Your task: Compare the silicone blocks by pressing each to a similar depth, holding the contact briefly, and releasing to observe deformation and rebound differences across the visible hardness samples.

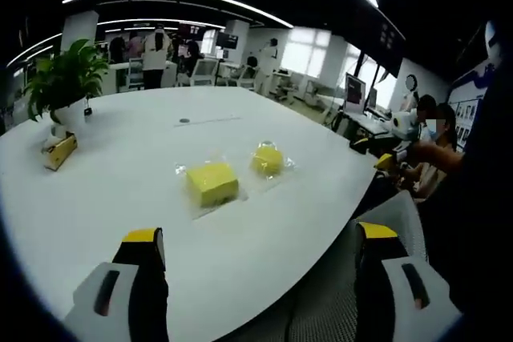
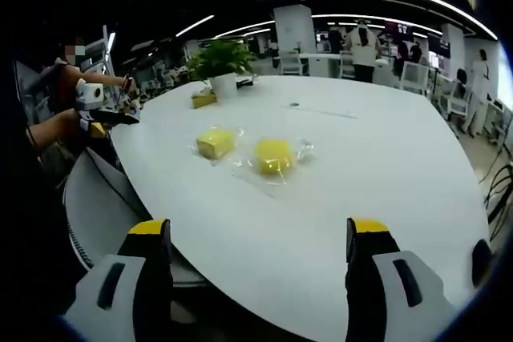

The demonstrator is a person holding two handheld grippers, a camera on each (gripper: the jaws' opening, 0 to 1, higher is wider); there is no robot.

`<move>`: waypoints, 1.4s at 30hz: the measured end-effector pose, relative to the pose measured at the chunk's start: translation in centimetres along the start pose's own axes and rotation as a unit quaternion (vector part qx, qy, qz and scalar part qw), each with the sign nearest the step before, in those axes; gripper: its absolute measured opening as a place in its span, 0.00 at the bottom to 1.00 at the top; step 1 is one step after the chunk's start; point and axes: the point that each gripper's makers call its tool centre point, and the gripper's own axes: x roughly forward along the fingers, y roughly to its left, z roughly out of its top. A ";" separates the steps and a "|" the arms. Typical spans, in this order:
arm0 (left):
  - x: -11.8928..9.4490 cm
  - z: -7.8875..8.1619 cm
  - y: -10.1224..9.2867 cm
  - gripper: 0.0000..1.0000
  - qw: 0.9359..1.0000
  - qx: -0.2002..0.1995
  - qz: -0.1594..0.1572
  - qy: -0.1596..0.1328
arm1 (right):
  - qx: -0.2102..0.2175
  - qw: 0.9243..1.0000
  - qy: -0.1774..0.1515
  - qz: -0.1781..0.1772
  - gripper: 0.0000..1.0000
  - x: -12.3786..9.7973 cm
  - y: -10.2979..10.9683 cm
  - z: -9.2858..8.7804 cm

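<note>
Two yellow silicone blocks lie side by side on clear plastic wrappers on a large white table [image 1: 104,198]. In the left gripper view the cuboid block [image 1: 212,183] is nearer and the rounder block [image 1: 268,159] is just beyond it to the right. My left gripper [image 1: 260,235] is open, short of both blocks and touching neither. In the right gripper view the cuboid block [image 2: 215,143] lies left of the rounder block [image 2: 274,155] on the table [image 2: 385,174]. My right gripper [image 2: 258,227] is also open, well back from them near the table edge, with nothing between its jaws.
A potted plant [image 1: 64,78] [image 2: 218,60] and a yellow box [image 1: 60,151] [image 2: 203,99] stand further along the table. A mesh chair [image 1: 397,218] [image 2: 96,198] sits at the table edge. A seated person [image 1: 437,138] [image 2: 68,106] is beside it, with others far behind.
</note>
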 end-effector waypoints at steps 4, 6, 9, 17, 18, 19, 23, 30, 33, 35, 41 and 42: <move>0.0 0.0 0.1 0.98 1.000 -0.002 0.002 -0.002 | 0.001 1.000 0.005 -0.003 0.83 -0.1 -0.3 -0.2; 0.0 -0.1 0.0 0.98 1.000 -0.002 0.001 0.000 | 0.001 1.000 0.005 -0.003 0.83 -0.1 -0.3 -0.2; 0.1 -0.3 -0.1 0.98 1.000 -0.002 -0.001 0.002 | 0.001 1.000 0.006 -0.002 0.83 -0.1 -0.2 -0.4; 0.2 -0.4 0.1 0.99 1.000 -0.004 0.004 0.002 | 0.001 1.000 0.010 0.003 0.81 0.2 0.1 -0.6; 0.2 -0.4 0.1 0.99 1.000 -0.003 0.004 0.002 | 0.001 1.000 0.006 0.006 0.80 0.2 0.2 -0.4; 0.2 -0.4 0.1 0.99 1.000 -0.002 0.004 0.002 | 0.004 1.000 0.004 0.007 0.81 0.2 0.3 -0.4; 0.2 -0.4 0.2 0.99 1.000 -0.004 0.005 0.001 | 0.001 1.000 0.007 0.007 0.81 0.4 0.3 -0.4; 0.0 -0.4 0.2 0.99 1.000 -0.006 0.006 -0.001 | -0.001 1.000 0.010 0.005 0.81 0.3 0.2 -0.4; 0.1 -0.4 0.1 0.99 1.000 -0.006 0.005 0.001 | -0.004 1.000 0.006 0.002 0.79 0.3 0.1 -0.2; 0.1 -0.5 0.2 0.99 1.000 -0.005 0.005 0.002 | -0.005 1.000 0.003 0.001 0.79 0.3 0.1 -0.1; 0.3 -1.0 0.5 0.99 1.000 -0.009 0.009 0.009 | -0.009 1.000 0.013 0.002 0.78 0.3 0.1 -0.5; 0.4 -1.2 0.5 0.99 1.000 -0.010 0.009 0.013 | -0.010 1.000 0.014 0.002 0.78 0.3 0.1 -0.6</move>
